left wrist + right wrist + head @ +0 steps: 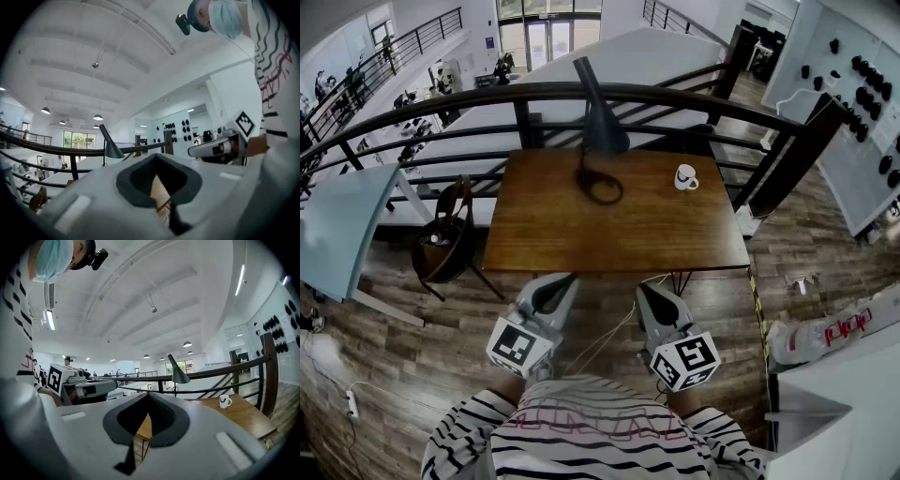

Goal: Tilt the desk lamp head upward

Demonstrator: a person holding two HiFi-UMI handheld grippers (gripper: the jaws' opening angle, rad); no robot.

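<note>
1. Both tongs sit closest to me, left tongs [562, 283] and right tongs [647, 292], each clenched on nothing, held level, short of the near edge of the bench [619, 239].
2. On the bench stand one desk lamp [600, 127] at the far middle, its head angled downward, and one white mug [685, 177] to its right.
3. By my judgement nothing is done yet: reaching, gripping and tilting the head upward are all left.

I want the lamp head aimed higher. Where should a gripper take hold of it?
Probably the cone shade, pinched across its narrower upper part from the table's near side: the shade hangs mouth-down, and the railing blocks the far side.
</note>
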